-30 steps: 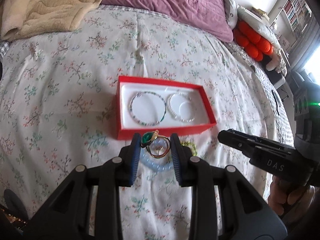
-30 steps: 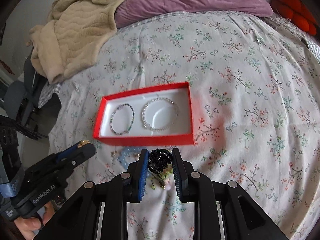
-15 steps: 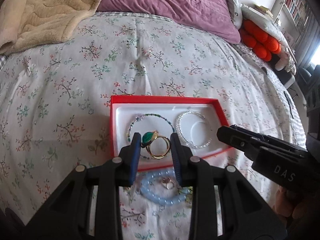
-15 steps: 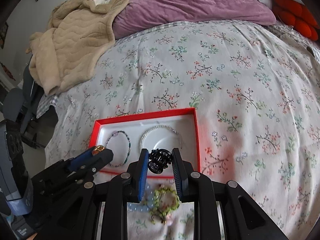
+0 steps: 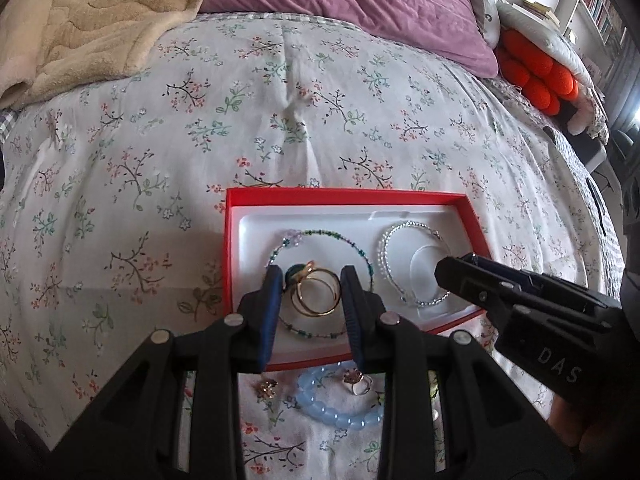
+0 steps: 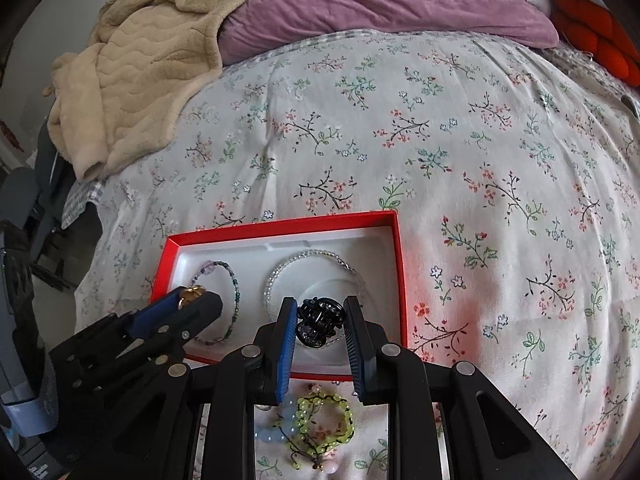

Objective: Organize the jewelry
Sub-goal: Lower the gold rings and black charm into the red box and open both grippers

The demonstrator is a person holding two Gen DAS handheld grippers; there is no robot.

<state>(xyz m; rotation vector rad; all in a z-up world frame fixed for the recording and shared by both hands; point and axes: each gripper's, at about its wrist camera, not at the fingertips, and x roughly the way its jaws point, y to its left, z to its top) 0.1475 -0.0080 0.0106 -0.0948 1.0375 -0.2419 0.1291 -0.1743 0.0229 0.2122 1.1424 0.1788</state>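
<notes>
A red box (image 5: 344, 195) with a white lining lies on the floral bedspread and holds a green beaded bracelet (image 5: 340, 237) and a clear beaded bracelet (image 5: 386, 256). My left gripper (image 5: 310, 290) is shut on a gold ring with a green stone (image 5: 314, 290), held over the box's left half. My right gripper (image 6: 320, 318) is shut on a black hair claw (image 6: 319, 322), held over the box (image 6: 280, 227) above the clear bracelet (image 6: 312, 258). The right gripper also shows in the left wrist view (image 5: 452, 276).
On the bedspread in front of the box lie a light blue bead bracelet (image 5: 336, 412), small earrings (image 5: 267, 387) and a yellow-green bracelet (image 6: 324, 420). A beige blanket (image 6: 136, 80) and a purple pillow (image 6: 380, 0) lie at the head of the bed.
Both grippers have moved forward from above the loose jewelry to over the red box, each still holding its item.
</notes>
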